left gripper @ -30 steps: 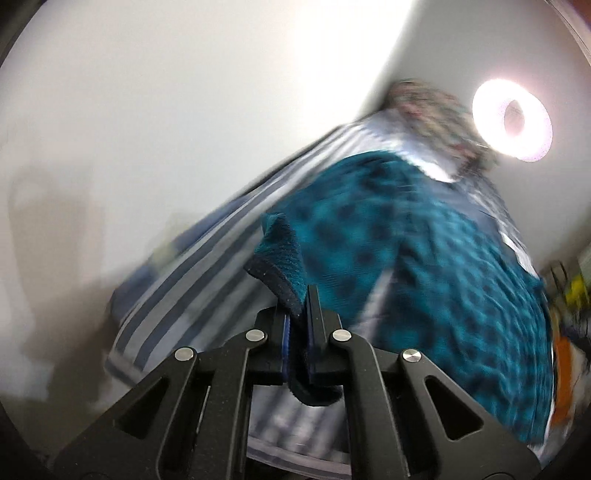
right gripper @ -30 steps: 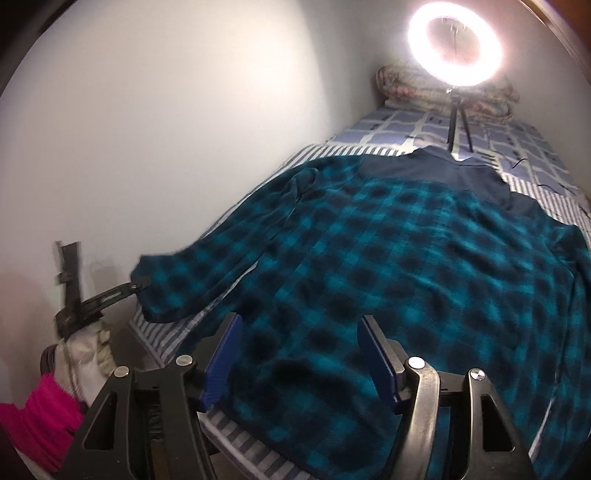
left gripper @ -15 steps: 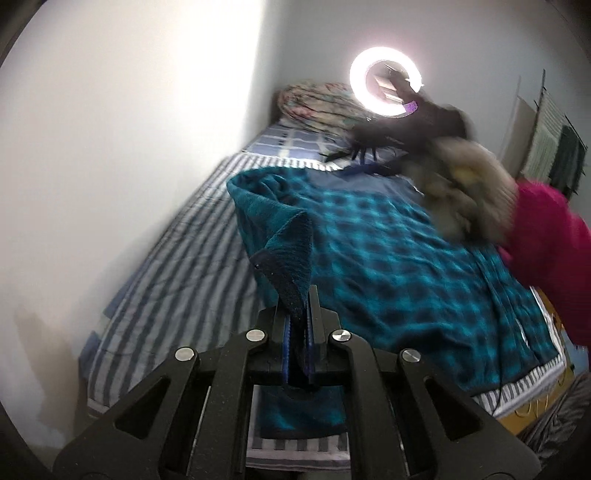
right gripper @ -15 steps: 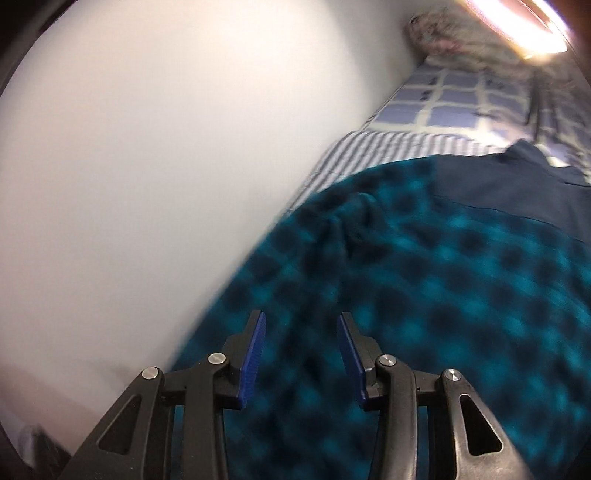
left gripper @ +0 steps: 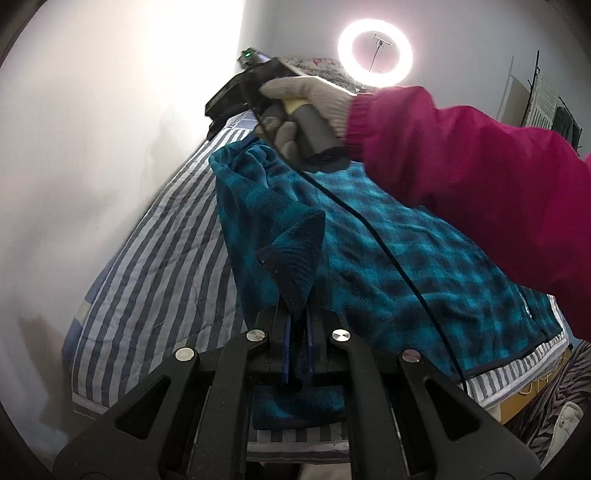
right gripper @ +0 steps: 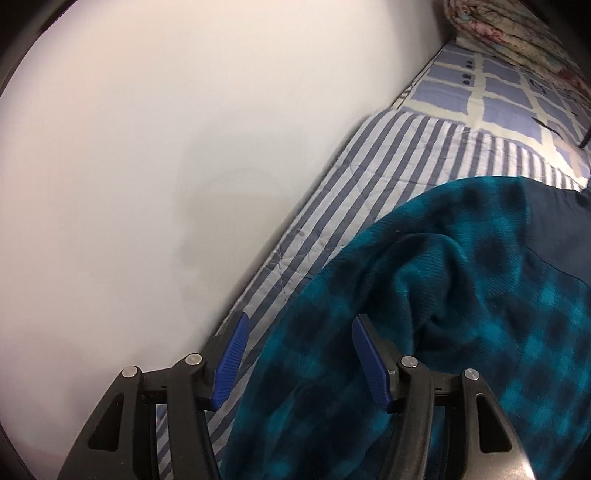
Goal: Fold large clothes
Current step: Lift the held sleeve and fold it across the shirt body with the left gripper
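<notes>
A large teal and dark plaid fleece shirt (left gripper: 388, 258) lies spread on a striped bed (left gripper: 155, 266). My left gripper (left gripper: 297, 314) is shut on a cuff end (left gripper: 295, 258) of the shirt's sleeve, which sticks up between the pads. In the left wrist view a gloved hand (left gripper: 306, 99) in a pink sleeve (left gripper: 480, 177) holds the right gripper over the shirt's far shoulder. In the right wrist view my right gripper (right gripper: 301, 356) hovers over the bunched shoulder fabric (right gripper: 424, 295); its jaws are opening, with shirt cloth below the gap and nothing pinched.
A white wall (right gripper: 129, 166) runs close along the bed's left side. A ring light (left gripper: 375, 53) glows at the bed's far end. A checked blanket (right gripper: 506, 85) and a folded floral quilt (right gripper: 509, 29) lie at the head. A black cable (left gripper: 399, 266) trails across the shirt.
The right gripper swept from the shirt's near hem to its far shoulder by the wall; its jaws narrowed, then widened. The left gripper, still shut on the cuff, rolled and shifted a little.
</notes>
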Demonstrator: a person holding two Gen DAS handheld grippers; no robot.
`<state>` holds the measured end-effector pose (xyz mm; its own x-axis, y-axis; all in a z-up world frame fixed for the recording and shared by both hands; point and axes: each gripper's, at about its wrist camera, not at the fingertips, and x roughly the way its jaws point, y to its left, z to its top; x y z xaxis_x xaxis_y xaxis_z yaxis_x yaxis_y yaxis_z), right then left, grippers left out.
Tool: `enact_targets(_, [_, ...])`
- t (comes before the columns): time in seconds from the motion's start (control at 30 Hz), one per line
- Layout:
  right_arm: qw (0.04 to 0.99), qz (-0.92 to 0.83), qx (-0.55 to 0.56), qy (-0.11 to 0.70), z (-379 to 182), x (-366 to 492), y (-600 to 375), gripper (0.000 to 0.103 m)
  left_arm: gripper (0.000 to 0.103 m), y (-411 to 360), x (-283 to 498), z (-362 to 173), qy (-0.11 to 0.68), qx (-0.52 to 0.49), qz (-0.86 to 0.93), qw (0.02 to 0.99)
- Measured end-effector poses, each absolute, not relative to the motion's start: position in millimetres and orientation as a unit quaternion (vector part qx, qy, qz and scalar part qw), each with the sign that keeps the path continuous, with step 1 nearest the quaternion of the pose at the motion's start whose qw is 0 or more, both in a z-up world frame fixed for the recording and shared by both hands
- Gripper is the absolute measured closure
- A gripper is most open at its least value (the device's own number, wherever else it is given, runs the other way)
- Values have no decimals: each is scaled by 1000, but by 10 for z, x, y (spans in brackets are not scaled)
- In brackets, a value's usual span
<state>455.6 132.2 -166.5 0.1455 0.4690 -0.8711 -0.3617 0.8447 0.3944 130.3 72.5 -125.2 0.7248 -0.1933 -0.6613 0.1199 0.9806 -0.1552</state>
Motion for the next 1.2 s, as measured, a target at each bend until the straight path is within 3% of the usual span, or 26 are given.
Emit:
enact_targets(0.13, [752, 258, 31, 606, -1819, 4644, 1474, 51, 99, 765, 1266, -1255, 360, -50, -83, 928])
enact_targets(0.2, [750, 254, 27, 610, -1873, 4678, 1517, 63, 99, 771, 1263, -1256, 361, -49, -85, 928])
enact_targets(0.33, [750, 243, 25, 614, -1934, 4721, 1500, 102, 99, 782, 1261, -1255, 359, -43, -86, 928])
enact_targets(0.77, [800, 218, 115, 547, -1278, 4637, 96, 103, 99, 663, 1058, -1285, 341, 30, -81, 936])
enact_targets(0.97, [787, 182, 158, 568, -1705, 4328, -652, 103, 100, 492, 951, -1452, 361, 81, -104, 923])
enact_targets(1.13, [770, 139, 124, 610, -2124, 4086, -878, 100, 99, 338, 791, -1563, 373, 130, -117, 911])
enact_targets(1.2, [772, 127, 96, 615, -2147, 4028, -890, 95, 87, 329, 712, -1563, 377, 136, -125, 908])
